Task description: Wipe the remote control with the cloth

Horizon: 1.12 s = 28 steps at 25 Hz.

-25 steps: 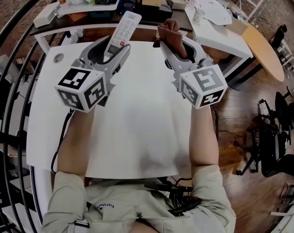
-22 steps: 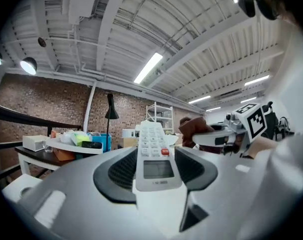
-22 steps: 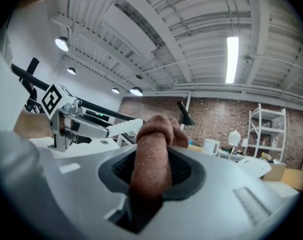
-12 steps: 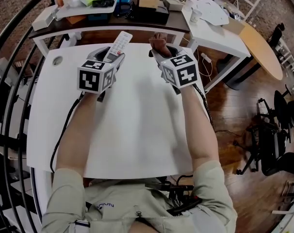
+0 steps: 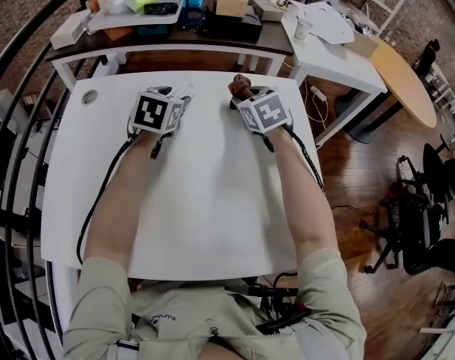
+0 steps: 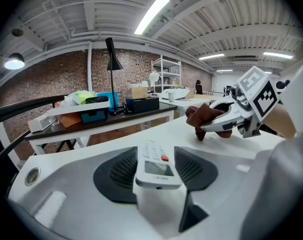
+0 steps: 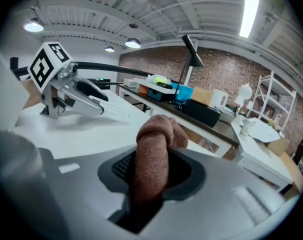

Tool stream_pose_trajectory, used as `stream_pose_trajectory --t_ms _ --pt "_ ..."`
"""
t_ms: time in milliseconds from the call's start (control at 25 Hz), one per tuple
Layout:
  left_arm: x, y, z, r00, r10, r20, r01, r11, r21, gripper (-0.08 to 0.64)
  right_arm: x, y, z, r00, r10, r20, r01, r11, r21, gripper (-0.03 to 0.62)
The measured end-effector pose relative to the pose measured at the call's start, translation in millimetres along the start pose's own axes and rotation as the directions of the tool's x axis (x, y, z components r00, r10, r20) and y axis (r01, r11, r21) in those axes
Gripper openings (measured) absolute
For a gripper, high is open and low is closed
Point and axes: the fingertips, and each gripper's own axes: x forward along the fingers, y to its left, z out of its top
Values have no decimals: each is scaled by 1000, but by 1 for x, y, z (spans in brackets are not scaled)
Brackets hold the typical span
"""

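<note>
A white remote control (image 6: 155, 166) with a small screen and a red button lies lengthwise between the jaws of my left gripper (image 6: 156, 159), which is shut on it. In the head view only the remote's tip (image 5: 185, 91) shows past the left gripper (image 5: 175, 94), low over the white table (image 5: 212, 201). My right gripper (image 7: 154, 174) is shut on a bunched brown cloth (image 7: 154, 156). The cloth (image 5: 240, 87) pokes out ahead of the right gripper (image 5: 241, 97). The two grippers sit side by side near the table's far edge, a short gap between them.
A cable hole (image 5: 88, 94) sits at the table's far left corner. Behind the table stands a dark side table (image 5: 167, 40) with a blue bin, boxes and a black desk lamp (image 6: 111, 59). Another white table (image 5: 332, 43) is at the right, a black railing (image 5: 10, 163) at the left.
Both grippers have come down and away from me toward the table's far edge, tipping forward. The remote, earlier sticking up high, now shows only its tip beyond the left marker cube.
</note>
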Motion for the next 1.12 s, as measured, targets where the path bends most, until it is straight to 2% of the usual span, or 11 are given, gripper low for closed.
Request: stream_pose_trajectory --t_ms 40,80,120,160,280,440,560,680,840,1040,1120 --pt "1 2 -1 1000 8 -6 -8 1000 -1 241 3 0 -4 1000 2 -19 -2 1000 0 118" --pt "1 6 -2 1000 23 -9 -23 1000 1 164 5 0 -7 999 4 -36 -4 1000 2 118" --pt "0 9 -2 999 40 -12 -40 999 8 38 8 1 -10 999 7 -53 -7 1000 3 118" --pt "1 10 -2 999 48 -19 -48 999 16 6 10 1 -13 998 10 -70 -10 1000 4 120" --pt "6 6 -8 998 25 -57 -22 999 39 6 16 4 -24 994 13 -106 -13 1000 5 123" --pt "11 4 -17 997 17 -75 -14 999 46 6 19 5 -26 994 12 -104 -11 1000 8 130" --pt "7 3 -16 998 27 -50 -25 999 42 27 17 4 -26 995 19 -94 -18 1000 18 177" --pt "-2 4 -2 999 35 27 -35 999 34 111 5 1 -20 998 14 -54 -12 999 42 262" --pt "-31 7 25 983 55 174 -59 998 13 181 -27 -3 11 996 -32 88 28 998 49 270" --pt "-89 -7 63 935 81 346 -94 995 20 193 -85 -6 55 950 -133 281 123 991 53 266" --pt "-117 -17 77 906 85 414 -105 994 26 182 -111 -1 67 927 -161 339 151 987 55 218"
